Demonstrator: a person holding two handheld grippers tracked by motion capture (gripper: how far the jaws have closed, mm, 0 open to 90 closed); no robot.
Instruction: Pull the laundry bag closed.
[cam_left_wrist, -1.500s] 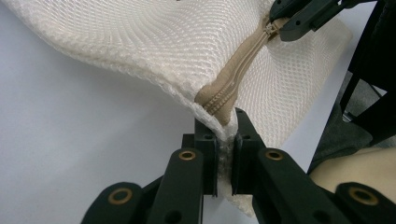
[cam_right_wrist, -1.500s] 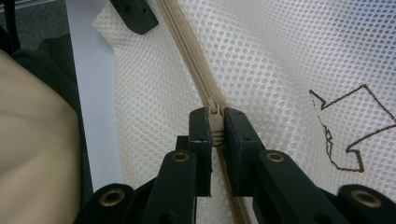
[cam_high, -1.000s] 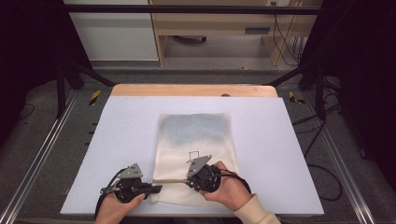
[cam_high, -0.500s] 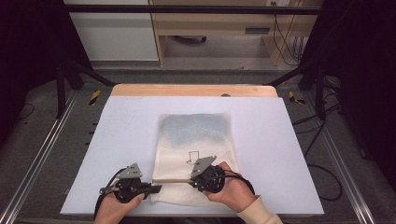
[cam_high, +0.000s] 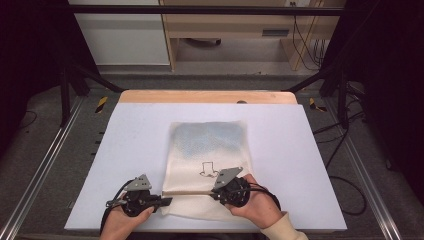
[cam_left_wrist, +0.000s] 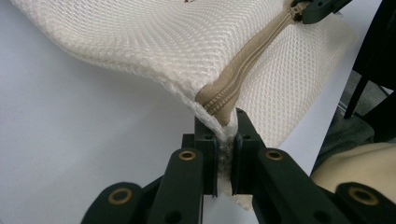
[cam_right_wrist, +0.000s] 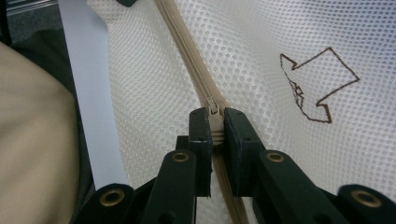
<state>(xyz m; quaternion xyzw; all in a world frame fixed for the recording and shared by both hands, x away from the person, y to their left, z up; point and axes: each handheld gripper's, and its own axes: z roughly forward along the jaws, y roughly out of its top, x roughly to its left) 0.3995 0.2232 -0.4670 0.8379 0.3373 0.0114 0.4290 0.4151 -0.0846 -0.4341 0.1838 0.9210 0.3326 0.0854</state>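
Around the mesh bag (cam_high: 207, 160) the white table (cam_high: 135, 145) lies bare left, right and beyond; the bag's near edge sits between both hands.

Mesh bag (cam_high: 207, 150) on table (cam_high: 300, 150) — near edge

Both hands sit near the tabletop's front edge (forearms entering below), left tool (cam_high: 165, 201) and right tool (cam_high: 214, 192) clamped tight.

The mesh laundry bag (cam_high: 207, 150) is cream, honeycomb-patterned, bluish at its far end. Its zipper (cam_right_wrist: 196, 70) is tan; a brown outlined arrow (cam_right_wrist: 317, 86) marks it.
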